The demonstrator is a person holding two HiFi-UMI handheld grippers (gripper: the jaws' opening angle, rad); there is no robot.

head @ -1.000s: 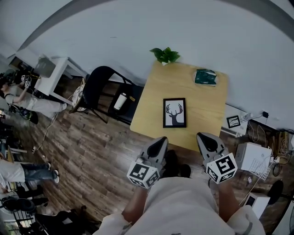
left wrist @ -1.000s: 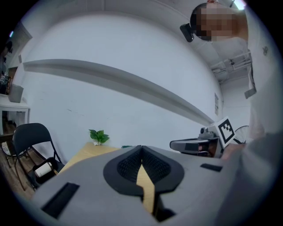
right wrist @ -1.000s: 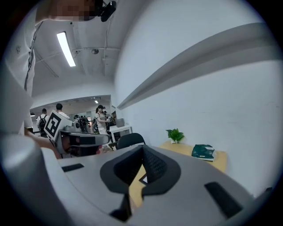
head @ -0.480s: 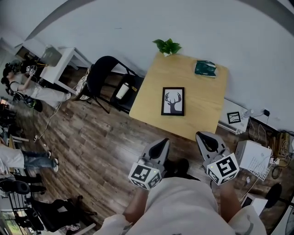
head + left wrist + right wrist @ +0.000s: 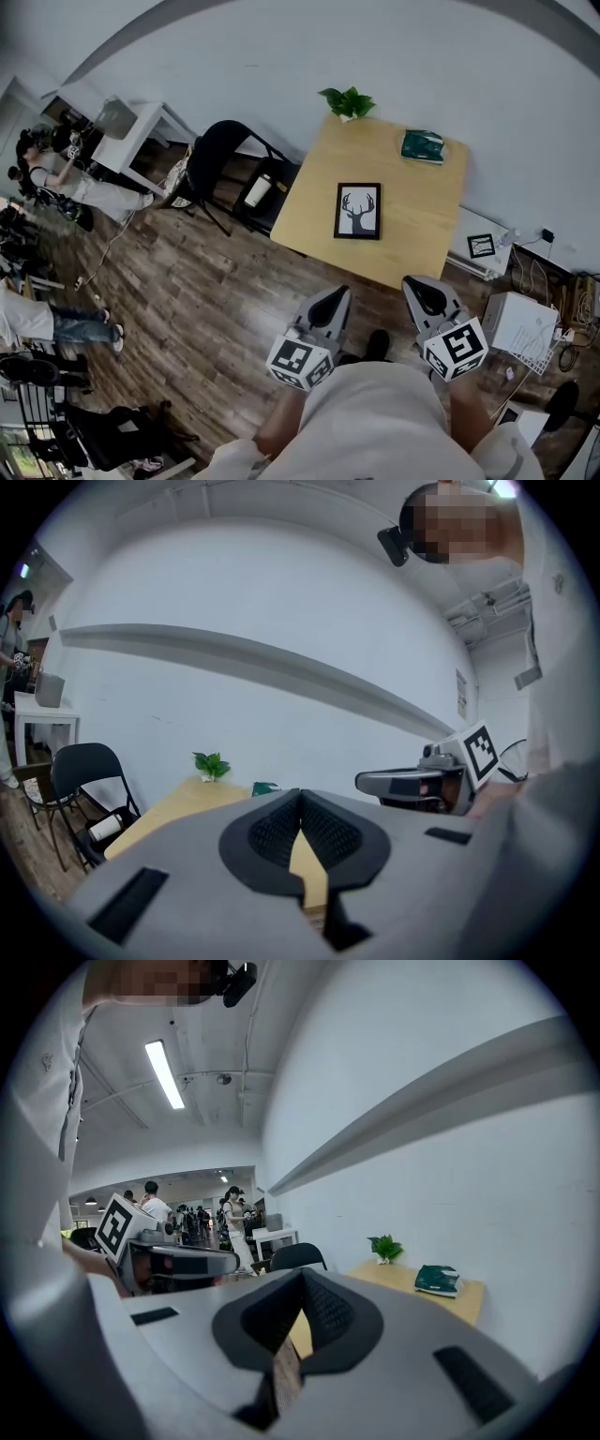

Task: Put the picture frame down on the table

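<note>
Picture frame (image 5: 357, 211) lies flat mid-tabletop (image 5: 427, 220), so job looks done. Left gripper (image 5: 336, 296) and right gripper (image 5: 417, 285) clenched, empty, short of front edge: nothing to carry.

Jaws of the left tool (image 5: 300, 797) together — beyond, wooden table (image 5: 173, 806), potted plant (image 5: 211, 764), black chair (image 5: 86, 766)

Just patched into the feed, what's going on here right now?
A person stands on the wood floor, back from the light wooden table, with a gripper in each hand. The left gripper and right gripper are both shut and hold nothing. The black-framed deer picture lies flat on the tabletop with nothing touching it. A small green plant and a dark green packet sit near the table's far edge, and a black folding chair stands to its left.
</note>
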